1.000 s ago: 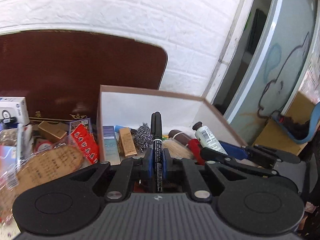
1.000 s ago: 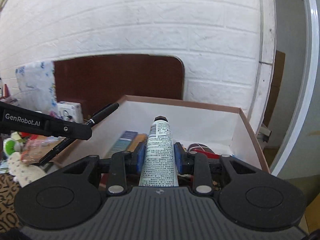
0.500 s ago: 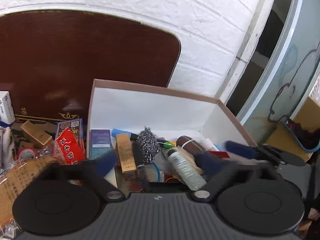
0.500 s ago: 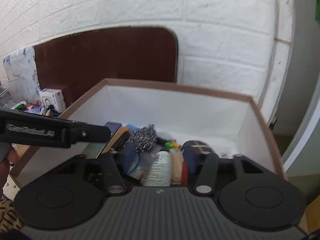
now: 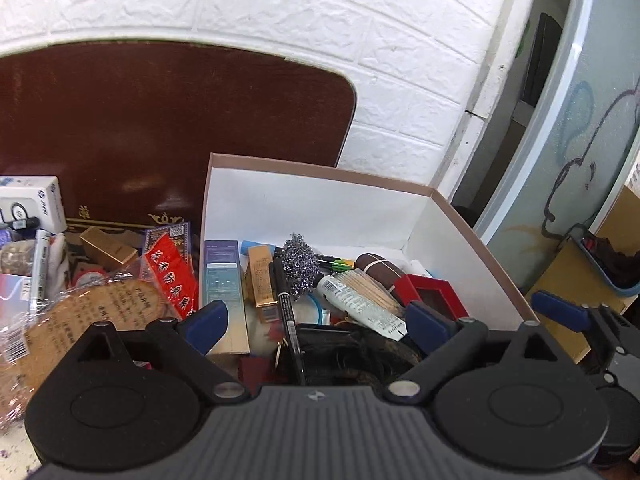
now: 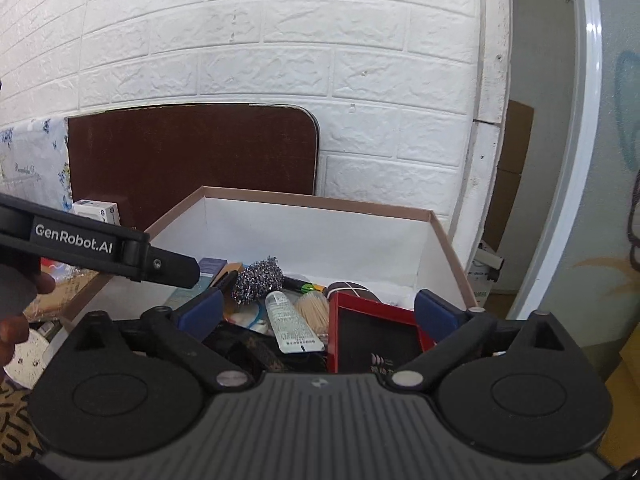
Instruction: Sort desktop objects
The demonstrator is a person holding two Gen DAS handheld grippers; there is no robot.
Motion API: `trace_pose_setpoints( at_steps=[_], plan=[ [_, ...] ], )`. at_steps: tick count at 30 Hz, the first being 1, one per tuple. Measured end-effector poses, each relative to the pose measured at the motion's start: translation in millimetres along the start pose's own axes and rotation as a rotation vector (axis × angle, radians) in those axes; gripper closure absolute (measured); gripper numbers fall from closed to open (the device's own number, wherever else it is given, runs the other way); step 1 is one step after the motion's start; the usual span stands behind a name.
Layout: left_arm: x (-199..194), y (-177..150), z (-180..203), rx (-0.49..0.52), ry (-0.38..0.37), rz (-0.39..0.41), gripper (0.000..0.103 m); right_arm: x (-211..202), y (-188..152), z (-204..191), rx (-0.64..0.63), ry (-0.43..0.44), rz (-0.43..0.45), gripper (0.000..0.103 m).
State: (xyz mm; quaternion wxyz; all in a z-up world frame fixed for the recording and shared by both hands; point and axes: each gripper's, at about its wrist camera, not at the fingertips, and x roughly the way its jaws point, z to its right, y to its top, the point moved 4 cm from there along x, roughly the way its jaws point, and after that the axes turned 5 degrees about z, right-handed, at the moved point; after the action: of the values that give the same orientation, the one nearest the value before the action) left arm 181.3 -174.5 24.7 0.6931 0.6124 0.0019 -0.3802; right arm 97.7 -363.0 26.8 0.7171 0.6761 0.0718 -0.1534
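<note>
A brown-rimmed white cardboard box (image 5: 460, 220) (image 6: 320, 200) holds several sorted items. A black marker pen (image 5: 286, 304) lies in it beside a steel scourer (image 5: 298, 268). A white tube (image 5: 360, 306) (image 6: 294, 326) lies next to a toothpick bundle (image 6: 314, 308) and a red frame (image 6: 372, 336). My left gripper (image 5: 320, 320) is open and empty above the box's near side. My right gripper (image 6: 316, 314) is open and empty over the box. The left gripper's arm crosses the right wrist view at left (image 6: 100, 248).
Loose items lie left of the box: a red packet (image 5: 172, 276), a gold box (image 5: 108, 244), a round cork-coloured pack (image 5: 80, 320), a white box (image 5: 32, 204). A dark brown board (image 5: 160, 128) leans on the white brick wall. A door stands at right.
Both grippers opened. The left let go of the black marker and the right let go of the white tube; both now lie in the box. Both grippers drew back slightly.
</note>
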Motion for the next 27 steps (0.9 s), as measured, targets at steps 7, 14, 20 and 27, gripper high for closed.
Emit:
trace_pose_setpoints(
  at_steps=[7, 14, 20, 27],
  plan=[
    [-33.4, -15.9, 11.4, 0.041, 0.061, 0.019, 0.004, -37.9, -14.0, -8.5, 0.029, -0.020, 0.002, 0.002],
    [-62.8, -38.3, 22.3, 0.083, 0.104, 0.014, 0.004, -67.9, -32.6, -16.3, 0.039, -0.054, -0.018, 0.002],
    [-80.4, -57.9, 30.4, 0.104, 0.134, 0.011, 0.004, -84.2, -53.4, -19.7, 0.045, -0.095, -0.056, 0.002],
    [-89.0, -74.3, 32.7, 0.105, 0.154, -0.006, 0.004, -95.5, -64.8, -27.7, 0.019, -0.123, -0.078, 0.002]
  ],
)
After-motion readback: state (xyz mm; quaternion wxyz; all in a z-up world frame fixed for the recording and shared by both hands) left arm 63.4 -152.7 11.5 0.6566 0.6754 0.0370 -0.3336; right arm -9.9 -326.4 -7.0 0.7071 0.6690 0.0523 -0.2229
